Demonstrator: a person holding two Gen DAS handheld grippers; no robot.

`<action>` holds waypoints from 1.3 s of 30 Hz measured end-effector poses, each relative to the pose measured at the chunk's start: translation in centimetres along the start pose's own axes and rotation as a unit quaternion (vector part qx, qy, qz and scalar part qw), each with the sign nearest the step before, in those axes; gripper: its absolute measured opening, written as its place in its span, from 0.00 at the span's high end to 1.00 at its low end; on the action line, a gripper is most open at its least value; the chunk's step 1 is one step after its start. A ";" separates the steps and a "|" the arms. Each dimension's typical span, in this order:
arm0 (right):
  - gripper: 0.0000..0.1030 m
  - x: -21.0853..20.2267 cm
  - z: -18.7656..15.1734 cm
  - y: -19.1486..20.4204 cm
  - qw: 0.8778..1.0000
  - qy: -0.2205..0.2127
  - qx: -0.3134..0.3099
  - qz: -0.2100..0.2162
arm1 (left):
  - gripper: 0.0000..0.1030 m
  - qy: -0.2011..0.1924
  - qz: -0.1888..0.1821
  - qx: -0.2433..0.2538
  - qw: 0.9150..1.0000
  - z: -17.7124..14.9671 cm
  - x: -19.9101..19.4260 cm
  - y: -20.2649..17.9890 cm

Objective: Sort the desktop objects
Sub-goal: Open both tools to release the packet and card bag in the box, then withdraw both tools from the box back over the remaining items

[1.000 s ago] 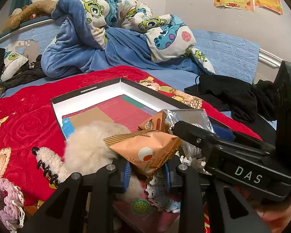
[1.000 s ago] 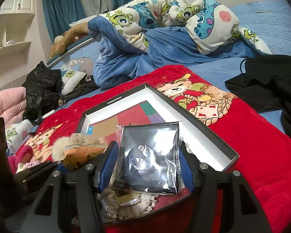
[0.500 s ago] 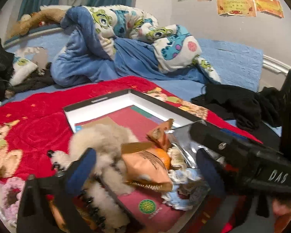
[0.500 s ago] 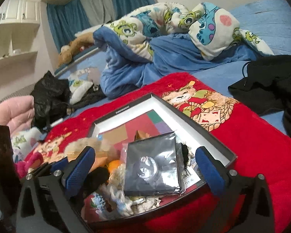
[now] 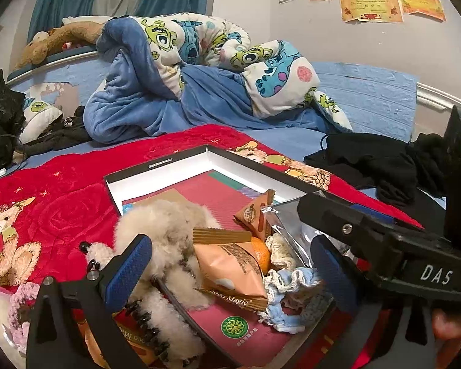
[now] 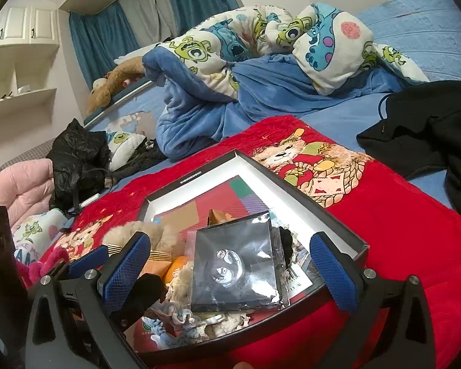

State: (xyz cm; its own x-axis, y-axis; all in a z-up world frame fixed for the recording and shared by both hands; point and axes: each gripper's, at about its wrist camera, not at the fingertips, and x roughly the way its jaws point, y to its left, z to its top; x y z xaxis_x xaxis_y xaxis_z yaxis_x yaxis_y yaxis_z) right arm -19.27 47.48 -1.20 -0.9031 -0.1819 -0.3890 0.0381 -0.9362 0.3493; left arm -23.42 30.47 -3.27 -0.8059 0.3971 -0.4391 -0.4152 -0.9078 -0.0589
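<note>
With both my left gripper (image 5: 227,273) and right gripper (image 6: 230,267) spread wide and empty, snack packet (image 5: 230,264) and silver pouch (image 6: 235,264) lie inside the box (image 6: 295,203), while stragglers remain just outside it.

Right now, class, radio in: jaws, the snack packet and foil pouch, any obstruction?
Both jaws wide open, nothing gripped. Orange snack packet and foil pouch lying in the box. Fluffy hair claw and crochet bits crowd the packet.

2 close wrist views over 1 box (image 5: 156,166)
</note>
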 end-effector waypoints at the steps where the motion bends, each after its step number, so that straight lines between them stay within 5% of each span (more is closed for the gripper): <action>1: 0.00 0.0 0.0 0.0 1.000 0.000 -0.001 0.000 | 0.00 -0.001 0.000 0.001 1.000 0.0 0.0 0.0; 15: 0.00 -4.0 -0.8 1.4 0.997 -0.057 -0.004 -0.047 | 0.00 -0.005 0.002 0.014 1.000 0.1 -2.8 -1.4; 22: 0.00 -6.3 -0.7 2.6 0.999 -0.024 0.007 -0.022 | 0.00 0.016 0.000 0.015 1.000 0.4 -6.3 -2.5; 33: 0.00 -11.7 0.3 9.8 0.998 -0.036 -0.044 -0.022 | 0.00 -0.039 0.058 -0.011 0.997 0.7 -17.5 -0.5; 39: 0.00 -13.0 -0.5 15.4 0.997 -0.055 -0.048 0.001 | 0.00 -0.066 0.105 -0.031 0.992 -2.2 -23.9 3.5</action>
State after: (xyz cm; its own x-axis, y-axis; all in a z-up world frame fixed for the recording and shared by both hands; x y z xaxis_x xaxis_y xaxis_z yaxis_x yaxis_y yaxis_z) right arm -6.74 35.31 8.83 -0.9440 -0.1553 -0.2911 0.0766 -0.9613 0.2646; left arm -4.69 17.54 5.03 -0.9223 0.2081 -0.3258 -0.2079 -0.9775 -0.0357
